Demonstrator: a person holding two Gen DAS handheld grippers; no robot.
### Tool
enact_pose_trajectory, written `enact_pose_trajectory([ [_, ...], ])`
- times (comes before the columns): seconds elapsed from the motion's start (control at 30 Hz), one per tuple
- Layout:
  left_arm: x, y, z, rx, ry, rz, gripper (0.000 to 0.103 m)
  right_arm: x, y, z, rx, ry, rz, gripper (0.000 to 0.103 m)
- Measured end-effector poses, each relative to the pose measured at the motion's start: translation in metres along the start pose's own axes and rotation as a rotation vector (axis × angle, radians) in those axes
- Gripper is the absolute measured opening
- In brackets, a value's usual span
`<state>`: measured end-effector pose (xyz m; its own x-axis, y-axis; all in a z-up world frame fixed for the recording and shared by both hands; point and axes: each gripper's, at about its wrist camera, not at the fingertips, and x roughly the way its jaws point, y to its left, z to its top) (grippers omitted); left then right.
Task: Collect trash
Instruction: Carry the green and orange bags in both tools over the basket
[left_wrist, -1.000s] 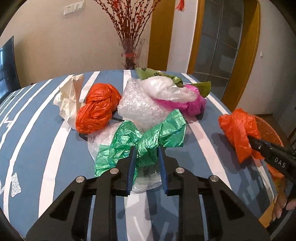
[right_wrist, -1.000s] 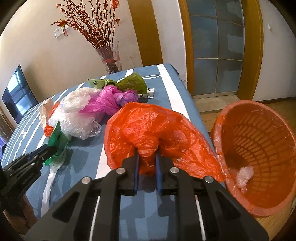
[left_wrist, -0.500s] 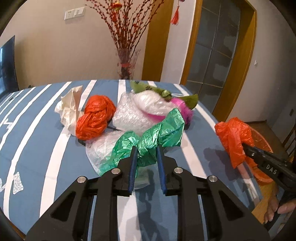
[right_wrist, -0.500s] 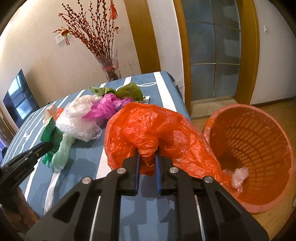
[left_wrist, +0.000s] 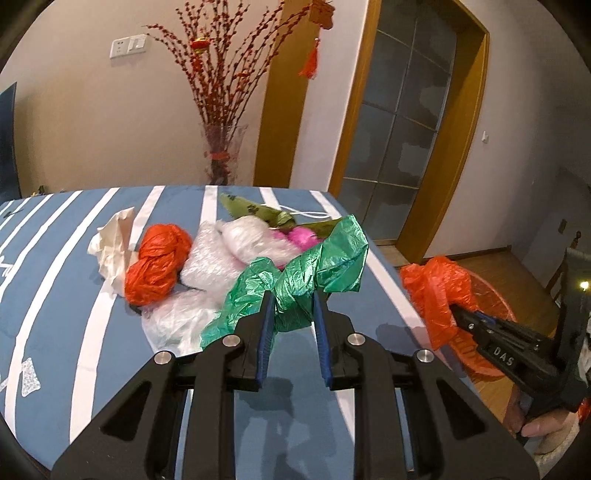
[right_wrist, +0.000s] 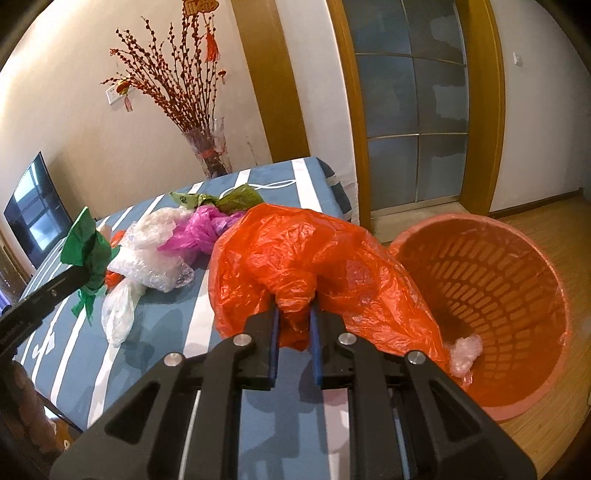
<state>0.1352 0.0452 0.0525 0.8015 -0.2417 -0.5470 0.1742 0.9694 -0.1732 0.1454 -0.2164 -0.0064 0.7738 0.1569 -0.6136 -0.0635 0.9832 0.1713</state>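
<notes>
Right gripper (right_wrist: 293, 326) clenched on crumpled orange plastic bag (right_wrist: 310, 258), just left of orange slotted basket (right_wrist: 517, 295) | left gripper (left_wrist: 293, 314) clenched on crinkled green plastic bag (left_wrist: 306, 273) above table pile | step: carry | next: you swing right, release over basket.

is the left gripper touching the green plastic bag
Touching. In the left wrist view the left gripper is shut on the green plastic bag, bunched between its blue fingers; the right wrist view shows the bag lifted off the table.
</notes>
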Motion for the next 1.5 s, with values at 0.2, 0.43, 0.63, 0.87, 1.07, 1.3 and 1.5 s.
enact_pose_trajectory([
  [0.2, 0.007, -0.022, 0.007, 0.026, -0.002, -0.046, 0.021, -0.01, -0.013, 0.001, 0.013, -0.023, -0.027, 0.015],
  [0.43, 0.027, -0.067, 0.009, 0.07, 0.015, -0.131, 0.021, -0.032, -0.041, 0.002, 0.04, -0.066, -0.093, 0.015],
  [0.63, 0.051, -0.112, 0.008, 0.106, 0.05, -0.212, 0.021, -0.047, -0.078, -0.001, 0.094, -0.09, -0.178, 0.015],
  [0.87, 0.074, -0.158, 0.002, 0.162, 0.089, -0.284, 0.021, -0.052, -0.126, -0.006, 0.173, -0.096, -0.248, 0.015],
  [1.07, 0.091, -0.187, -0.001, 0.188, 0.115, -0.327, 0.021, -0.048, -0.152, -0.006, 0.212, -0.097, -0.277, 0.015],
  [1.3, 0.112, -0.213, -0.006, 0.206, 0.156, -0.367, 0.021, -0.039, -0.174, -0.002, 0.249, -0.096, -0.281, 0.015],
  [1.5, 0.123, -0.227, -0.012, 0.222, 0.186, -0.375, 0.022, -0.033, -0.187, -0.003, 0.267, -0.093, -0.273, 0.02],
])
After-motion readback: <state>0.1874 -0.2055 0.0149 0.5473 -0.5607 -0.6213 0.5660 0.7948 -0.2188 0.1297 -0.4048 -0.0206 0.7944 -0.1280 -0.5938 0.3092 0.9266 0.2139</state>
